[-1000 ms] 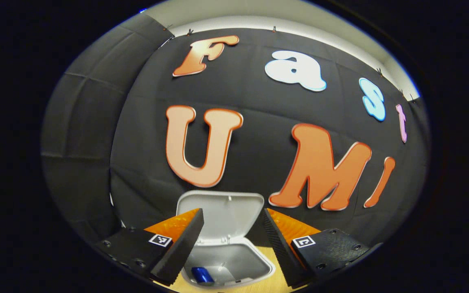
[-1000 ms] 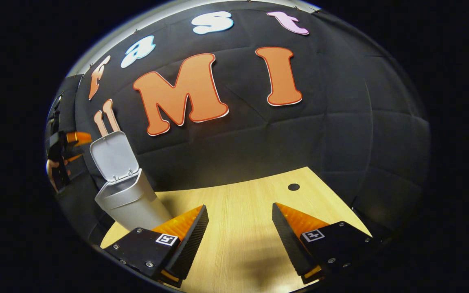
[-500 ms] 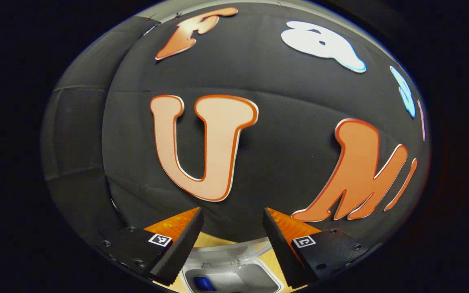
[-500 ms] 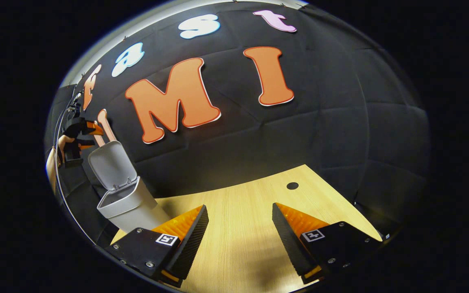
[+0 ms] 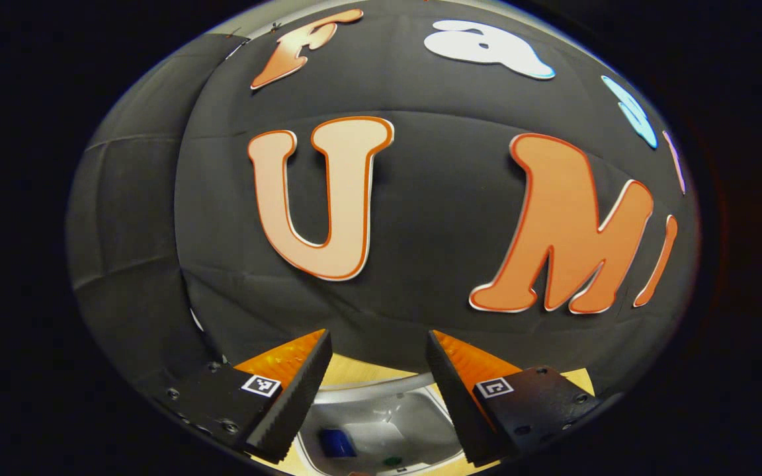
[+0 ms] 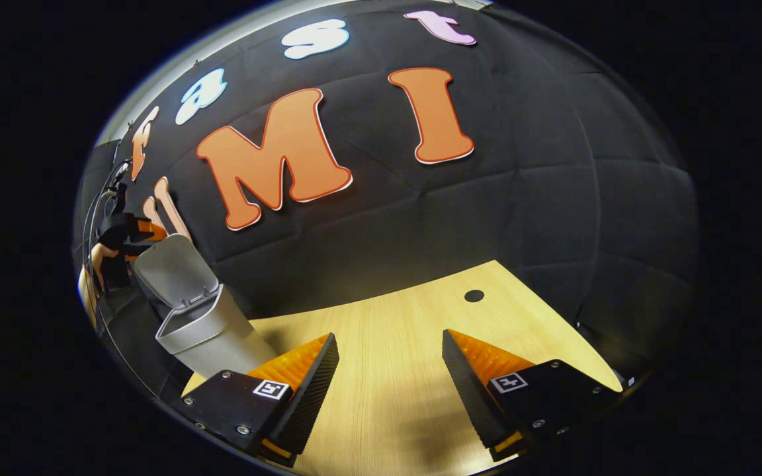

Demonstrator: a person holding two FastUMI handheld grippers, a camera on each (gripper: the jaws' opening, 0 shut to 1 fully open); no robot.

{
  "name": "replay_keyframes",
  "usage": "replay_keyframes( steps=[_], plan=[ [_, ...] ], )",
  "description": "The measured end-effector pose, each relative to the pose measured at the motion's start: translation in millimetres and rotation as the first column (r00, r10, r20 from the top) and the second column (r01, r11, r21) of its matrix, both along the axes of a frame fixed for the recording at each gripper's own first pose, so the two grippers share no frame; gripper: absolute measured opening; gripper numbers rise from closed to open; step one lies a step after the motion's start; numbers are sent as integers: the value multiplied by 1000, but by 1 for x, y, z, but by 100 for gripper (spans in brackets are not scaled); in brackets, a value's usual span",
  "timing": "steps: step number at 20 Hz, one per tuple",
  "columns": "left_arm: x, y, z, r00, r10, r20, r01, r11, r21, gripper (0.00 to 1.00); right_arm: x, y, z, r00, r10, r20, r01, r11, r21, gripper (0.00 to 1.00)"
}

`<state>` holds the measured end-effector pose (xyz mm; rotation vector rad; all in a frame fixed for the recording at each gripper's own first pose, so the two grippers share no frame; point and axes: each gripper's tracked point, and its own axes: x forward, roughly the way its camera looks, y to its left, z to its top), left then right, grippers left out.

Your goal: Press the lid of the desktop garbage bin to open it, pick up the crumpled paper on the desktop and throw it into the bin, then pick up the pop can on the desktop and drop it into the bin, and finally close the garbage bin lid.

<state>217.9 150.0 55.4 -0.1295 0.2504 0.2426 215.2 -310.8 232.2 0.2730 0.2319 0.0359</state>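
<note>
Left gripper (image 5: 379, 370) hangs right above the grey bin (image 5: 381, 423), fingers spread apart with nothing between them. Down inside, a blue pop can (image 5: 336, 441) lies on the bottom. Pale wooden desktop (image 5: 348, 370) beyond the rim.

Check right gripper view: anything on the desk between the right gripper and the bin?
Nothing: bare wooden desk runs from the right gripper to the foot of the garbage bin in the right gripper view.

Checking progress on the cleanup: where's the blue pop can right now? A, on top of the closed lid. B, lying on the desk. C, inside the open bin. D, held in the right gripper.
C: the left gripper view shows the pop can lying inside the bin.
</note>
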Motion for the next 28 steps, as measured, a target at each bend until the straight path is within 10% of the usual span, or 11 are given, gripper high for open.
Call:
replay_keyframes(
  steps=[14,24,28],
  plan=[
    [-72,-64,-144,996,1,-93,5,998,55,89,1,2,2,998,66,-21,-68,990,-127,94],
    [-73,-69,-134,997,-70,28,67,991,117,91,2,14,7,997,74,-13,-75,987,-142,94],
    [-98,-110,-119,985,-164,63,163,987,7,95,1,22,25,997,56,45,-48,986,-162,94]
  ],
)
